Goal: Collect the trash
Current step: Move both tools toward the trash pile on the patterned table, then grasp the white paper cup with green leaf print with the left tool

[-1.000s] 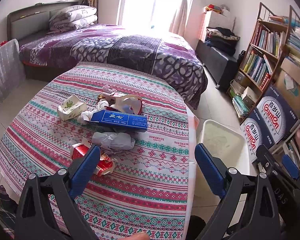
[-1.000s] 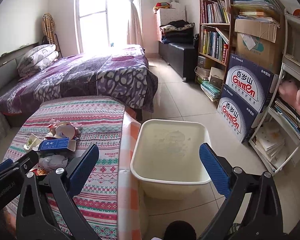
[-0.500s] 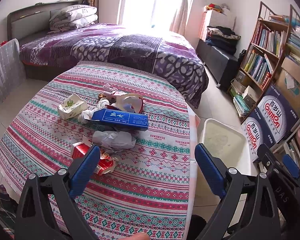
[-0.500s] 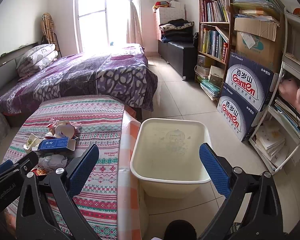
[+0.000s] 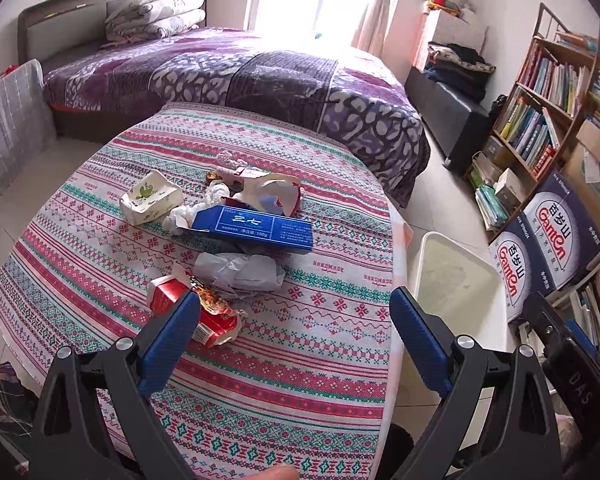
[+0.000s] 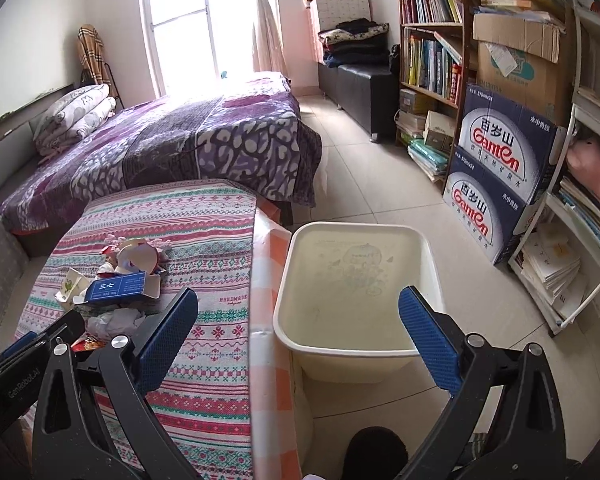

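Both claws gape empty: left claw (image 5: 292, 320) just short of the blue carton (image 5: 256, 227), right claw (image 6: 298, 320) above the cream bin (image 6: 352, 344), apparently ready to bin litter

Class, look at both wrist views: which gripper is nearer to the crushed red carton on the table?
Left. The left gripper hangs open just over the crushed red carton; the right gripper, also open, sits off toward the cream bin.

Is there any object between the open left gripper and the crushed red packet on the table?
Nothing visible does. The left gripper is open above the striped tablecloth, and the crushed red packet lies right at its left finger.
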Demonstrator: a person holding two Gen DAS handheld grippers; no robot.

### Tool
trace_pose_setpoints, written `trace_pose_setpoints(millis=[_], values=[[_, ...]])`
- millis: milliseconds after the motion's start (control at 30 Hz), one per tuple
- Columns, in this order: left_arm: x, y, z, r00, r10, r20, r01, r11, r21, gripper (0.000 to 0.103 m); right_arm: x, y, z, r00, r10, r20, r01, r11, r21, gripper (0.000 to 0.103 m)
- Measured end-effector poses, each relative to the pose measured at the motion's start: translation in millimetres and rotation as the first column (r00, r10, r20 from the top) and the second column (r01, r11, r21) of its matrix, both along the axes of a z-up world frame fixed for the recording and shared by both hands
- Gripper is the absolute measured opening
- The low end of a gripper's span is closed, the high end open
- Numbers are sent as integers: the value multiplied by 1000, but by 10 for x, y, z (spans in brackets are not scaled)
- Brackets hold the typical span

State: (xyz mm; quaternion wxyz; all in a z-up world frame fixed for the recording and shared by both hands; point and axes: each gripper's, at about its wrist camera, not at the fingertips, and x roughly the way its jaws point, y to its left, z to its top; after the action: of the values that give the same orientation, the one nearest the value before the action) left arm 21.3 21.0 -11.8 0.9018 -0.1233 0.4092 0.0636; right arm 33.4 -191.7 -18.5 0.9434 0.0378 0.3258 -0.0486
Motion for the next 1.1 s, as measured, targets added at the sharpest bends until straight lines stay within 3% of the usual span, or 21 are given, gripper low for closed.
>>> trace_pose_setpoints(millis=[100, 167, 200, 300, 433, 567, 667, 767, 900, 1100], values=[[170, 170, 32, 999, 23, -37, -22, 999, 48, 93, 157, 45, -14, 992, 23, -127, -8, 993, 119, 96], [310, 310, 40, 997, 35, -70, -29, 996, 81, 93, 291, 106, -39, 960, 63, -273, -2, 975, 220, 96], [376, 386, 34, 996, 40, -77, -34, 996, 79, 92, 366, 146, -13, 950, 75, -303, -6, 975, 220, 96], [594, 679, -28, 991, 55, -118, -45, 995, 86, 92, 597, 325, -22, 951, 93, -295, -49, 987, 154, 96], [870, 1106, -120, 976, 106, -188, -78, 986, 148, 92, 907, 549, -151, 918, 127, -377, -89, 989, 118, 96], [1170, 1541, -342, 955, 114, -275, -82, 989, 127, 92, 1173, 753, -289, 903, 183, -389, -119, 976, 183, 96], [1369, 1734, -557, 935, 64, -349, -32, 995, 97, 92, 1319, 959, -372, 894, 249, -372, -169, 958, 233, 96], [1522, 1818, -762, 905, 11, -425, 32, 995, 94, 92, 1430, 1225, -458, 873, 322, -367, -293, 947, 134, 96], [1675, 1923, -950, 875, -5, -484, 67, 991, 111, 92, 1548, 1596, -571, 802, 464, -376, -493, 870, 22, 96], [1880, 2041, -1176, 837, -34, -546, 113, 987, 111, 92, 1598, 2054, -640, 692, 614, -380, -691, 715, -103, 96]])
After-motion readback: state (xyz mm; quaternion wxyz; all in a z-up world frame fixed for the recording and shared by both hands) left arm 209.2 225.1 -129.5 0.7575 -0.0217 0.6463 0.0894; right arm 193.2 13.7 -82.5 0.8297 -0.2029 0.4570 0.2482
